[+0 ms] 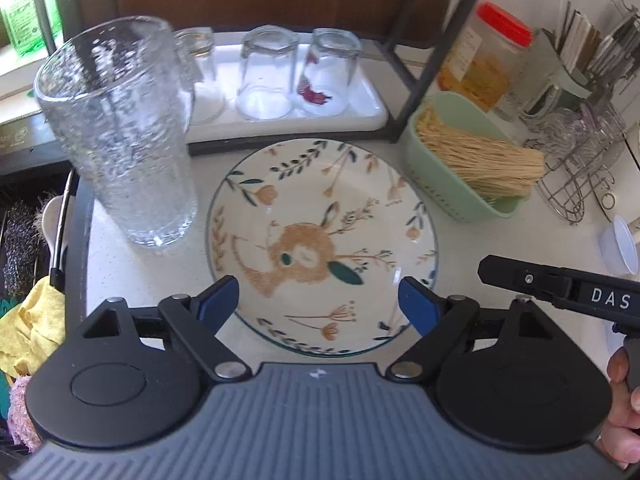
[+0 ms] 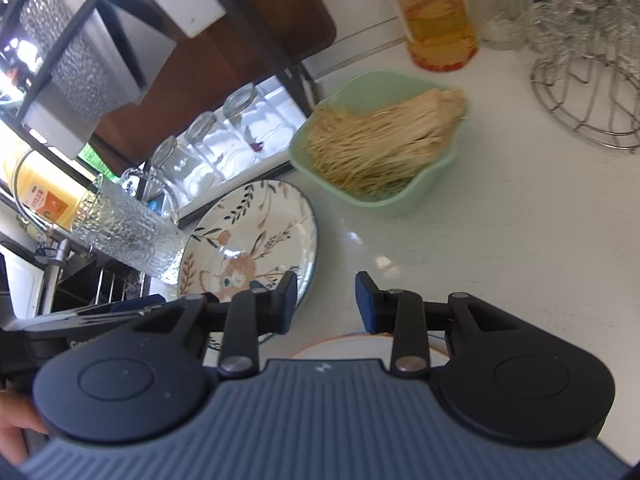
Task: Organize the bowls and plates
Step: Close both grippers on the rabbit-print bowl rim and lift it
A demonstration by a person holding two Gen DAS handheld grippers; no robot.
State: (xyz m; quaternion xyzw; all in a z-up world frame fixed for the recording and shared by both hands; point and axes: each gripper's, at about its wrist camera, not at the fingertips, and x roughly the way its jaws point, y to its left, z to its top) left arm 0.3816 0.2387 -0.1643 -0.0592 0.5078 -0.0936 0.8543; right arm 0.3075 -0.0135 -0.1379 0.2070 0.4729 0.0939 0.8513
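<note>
Left wrist: my left gripper (image 1: pixel 319 300) gapes over the floral plate (image 1: pixel 320 236) | textured glass (image 1: pixel 120 132) at 10 o'clock | right gripper (image 2: pixel 326 300) spread, empty.

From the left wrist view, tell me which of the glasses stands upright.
The tall textured glass left of the floral plate. It stands mouth up on the counter, while the three smaller glasses behind it sit mouth down on the white tray.

We take the plate (image 1: pixel 320 240) on the counter (image 1: pixel 500 248) as our landmark. Just left of it stands a tall glass (image 1: pixel 120 132). Behind it a tray (image 1: pixel 372 114) holds upturned glasses (image 1: pixel 266 72). To its right sits a basket (image 1: pixel 436 176) with noodles (image 1: pixel 476 156) in it, a jar (image 1: pixel 488 56) behind that, a wire rack (image 1: pixel 576 176) farther right.
</note>
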